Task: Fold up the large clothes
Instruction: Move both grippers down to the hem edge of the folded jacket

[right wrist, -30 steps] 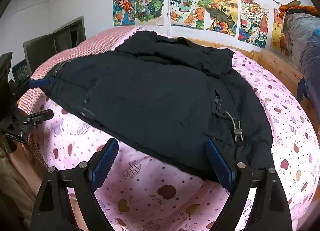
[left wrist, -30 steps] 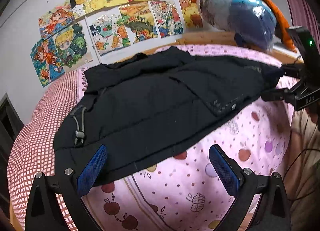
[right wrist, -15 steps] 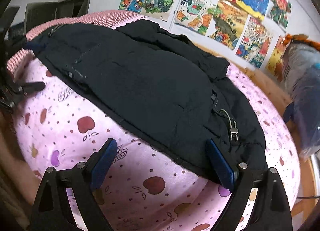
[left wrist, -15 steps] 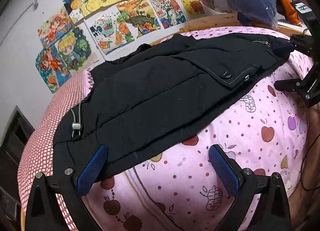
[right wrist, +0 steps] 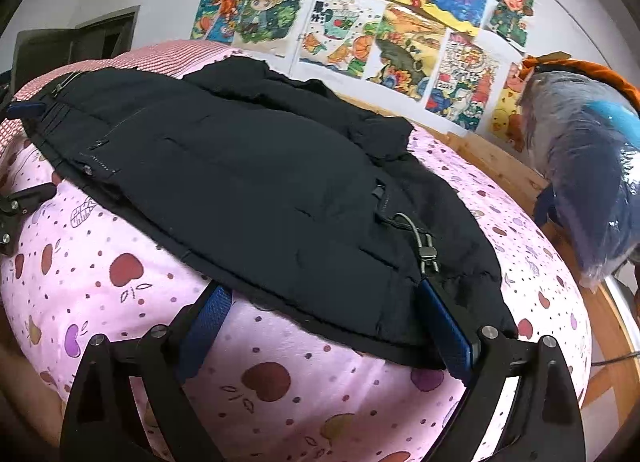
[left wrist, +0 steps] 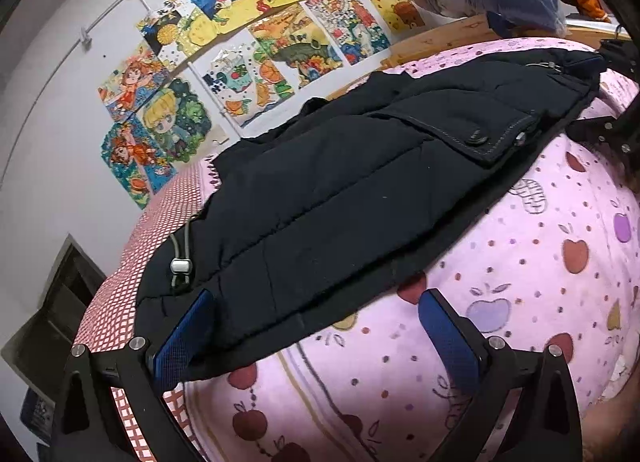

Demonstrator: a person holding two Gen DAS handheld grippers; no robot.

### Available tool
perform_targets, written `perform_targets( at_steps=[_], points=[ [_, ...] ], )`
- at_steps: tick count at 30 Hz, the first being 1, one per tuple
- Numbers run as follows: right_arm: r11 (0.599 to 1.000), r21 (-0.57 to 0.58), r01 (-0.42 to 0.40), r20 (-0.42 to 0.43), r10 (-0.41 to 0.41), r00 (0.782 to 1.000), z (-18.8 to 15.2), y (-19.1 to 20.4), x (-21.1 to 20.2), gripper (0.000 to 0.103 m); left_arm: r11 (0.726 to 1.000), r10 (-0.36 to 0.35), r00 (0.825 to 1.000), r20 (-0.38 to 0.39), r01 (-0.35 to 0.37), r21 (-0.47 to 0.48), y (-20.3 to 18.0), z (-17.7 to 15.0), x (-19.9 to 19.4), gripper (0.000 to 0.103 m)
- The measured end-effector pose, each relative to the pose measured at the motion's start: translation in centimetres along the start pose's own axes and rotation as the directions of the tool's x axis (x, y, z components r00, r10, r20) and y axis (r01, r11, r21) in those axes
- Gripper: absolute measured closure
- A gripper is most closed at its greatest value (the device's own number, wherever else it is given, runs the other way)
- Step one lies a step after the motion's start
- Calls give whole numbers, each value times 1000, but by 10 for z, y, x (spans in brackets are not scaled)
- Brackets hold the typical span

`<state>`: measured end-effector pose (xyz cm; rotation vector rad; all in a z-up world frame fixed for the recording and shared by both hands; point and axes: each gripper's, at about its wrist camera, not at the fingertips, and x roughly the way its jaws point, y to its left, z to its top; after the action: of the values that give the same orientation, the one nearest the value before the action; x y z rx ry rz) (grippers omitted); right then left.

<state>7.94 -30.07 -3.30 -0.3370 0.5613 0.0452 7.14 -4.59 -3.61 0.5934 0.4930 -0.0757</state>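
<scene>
A black padded jacket (left wrist: 340,197) lies spread flat on a pink apple-print bedcover (left wrist: 540,282). My left gripper (left wrist: 316,326) is open at the near hem. Its left pad (left wrist: 184,338) rests at the hem corner, just below a drawcord toggle (left wrist: 180,266), and its right pad (left wrist: 444,334) stands over bare cover. In the right wrist view the jacket (right wrist: 248,189) fills the middle. My right gripper (right wrist: 326,322) is open wide, and the hem runs between its fingers. A second drawcord toggle (right wrist: 428,254) sits just beyond its right pad (right wrist: 444,326). Neither gripper presses on the cloth.
A wall of coloured drawings (left wrist: 256,49) rises behind the bed. A plastic-wrapped blue and grey bundle (right wrist: 588,181) sits on the wooden bed frame (right wrist: 496,165) at the right. Red-checked bedding (left wrist: 132,262) lies at the left. The other gripper's black frame (left wrist: 604,129) shows at the right edge.
Both views have tilted and rolled, and both grippers have edged closer to the hem. The left pad now sits at the jacket corner. The right gripper's jaws have spread slightly.
</scene>
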Motion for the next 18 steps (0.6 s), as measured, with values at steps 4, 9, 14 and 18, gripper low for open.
perform_targets(
  at_steps=[4, 9, 14, 18],
  points=[
    [998, -36, 42, 4, -42, 999, -1, 7, 3, 12, 999, 29, 1000, -10, -29, -23, 6, 1, 5, 0],
    [994, -65, 93, 11, -92, 996, 3, 13, 5, 12, 998, 40, 999, -24, -42, -56, 14, 3, 12, 0],
    [986, -81, 148, 47, -145, 988, 10, 16, -4, 12, 994, 29, 998, -52, -35, -107, 21, 8, 14, 0],
    [991, -51, 127, 51, -125, 991, 16, 12, -7, 12, 990, 19, 997, -69, -29, -137, 26, 12, 17, 0]
  ],
)
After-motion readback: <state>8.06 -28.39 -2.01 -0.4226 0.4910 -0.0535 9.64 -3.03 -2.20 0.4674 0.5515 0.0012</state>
